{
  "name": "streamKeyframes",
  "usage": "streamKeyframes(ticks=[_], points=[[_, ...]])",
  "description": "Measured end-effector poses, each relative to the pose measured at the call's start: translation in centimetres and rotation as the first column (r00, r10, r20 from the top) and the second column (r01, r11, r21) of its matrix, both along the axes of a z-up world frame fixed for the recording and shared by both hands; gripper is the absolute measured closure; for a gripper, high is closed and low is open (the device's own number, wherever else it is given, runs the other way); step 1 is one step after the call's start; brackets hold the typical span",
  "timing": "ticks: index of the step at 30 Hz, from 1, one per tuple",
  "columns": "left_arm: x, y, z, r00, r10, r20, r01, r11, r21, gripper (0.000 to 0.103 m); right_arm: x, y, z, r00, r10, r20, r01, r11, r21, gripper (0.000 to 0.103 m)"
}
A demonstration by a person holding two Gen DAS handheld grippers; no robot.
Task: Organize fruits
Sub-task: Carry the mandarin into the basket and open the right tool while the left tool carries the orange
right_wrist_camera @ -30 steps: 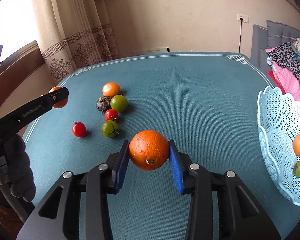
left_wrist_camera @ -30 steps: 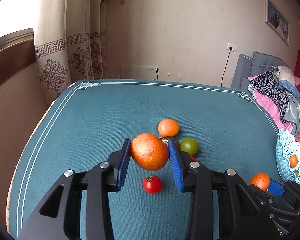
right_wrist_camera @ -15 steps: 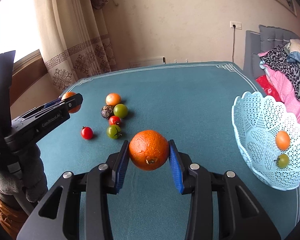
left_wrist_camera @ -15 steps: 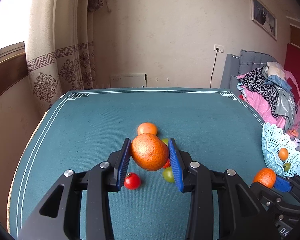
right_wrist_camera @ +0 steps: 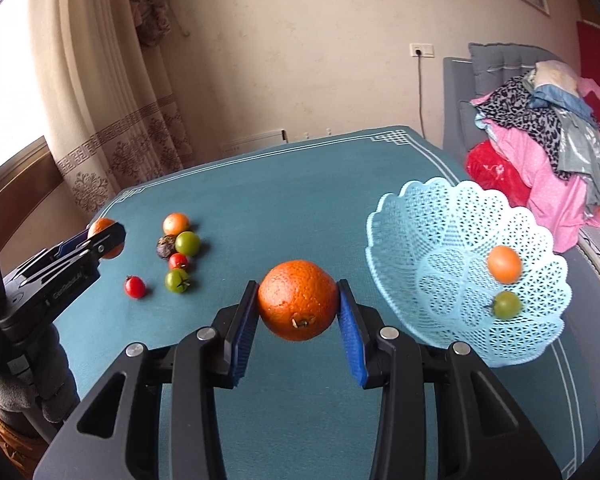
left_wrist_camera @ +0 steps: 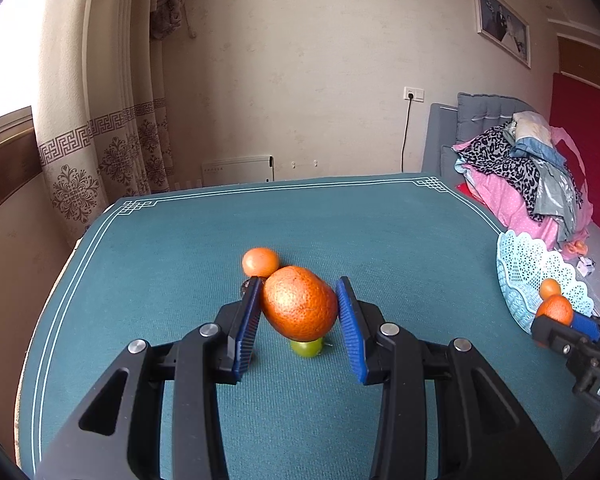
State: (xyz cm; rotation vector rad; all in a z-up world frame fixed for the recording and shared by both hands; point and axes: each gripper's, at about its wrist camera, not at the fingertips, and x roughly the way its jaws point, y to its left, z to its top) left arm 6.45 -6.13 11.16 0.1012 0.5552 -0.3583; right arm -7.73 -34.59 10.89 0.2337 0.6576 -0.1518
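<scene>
Both claws, left (left_wrist_camera: 298, 316) and right (right_wrist_camera: 298, 312), each pinching an orange, have neared the basket (right_wrist_camera: 440, 216) by the table's right edge; drop-off looks next.

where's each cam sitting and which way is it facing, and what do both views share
Left wrist: on the left gripper, facing over the table toward the wall; its own fingers clamp an orange, right gripper at right edge.
Right wrist: on the right gripper, angled toward the basket; its fingers clamp another orange, left gripper and gloved hand at left.
Shared: table, basket, loose fruit, each other's gripper.
</scene>
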Motion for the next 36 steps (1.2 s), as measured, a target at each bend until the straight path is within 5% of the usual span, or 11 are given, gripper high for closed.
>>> streamKeyframes(ticks=[19, 36], points=[[-1.5, -1.9, -0.2, 0.998, -0.056, 0.005, 0.056, 0.998, 0.021, 0.064, -2.4, -9.5, -1.8, 0.964, -0.263, -0.050, 0.265, 0.964, 0.039, 0.064], [-2.2, -2.8, -0.8, 0.996, -0.088, -0.002, 0.088, 0.996, 0.032, 0.064, -3.1, -10.7, -3.0, 0.947, -0.310, -0.081, 0.314, 0.948, 0.043, 0.062]])
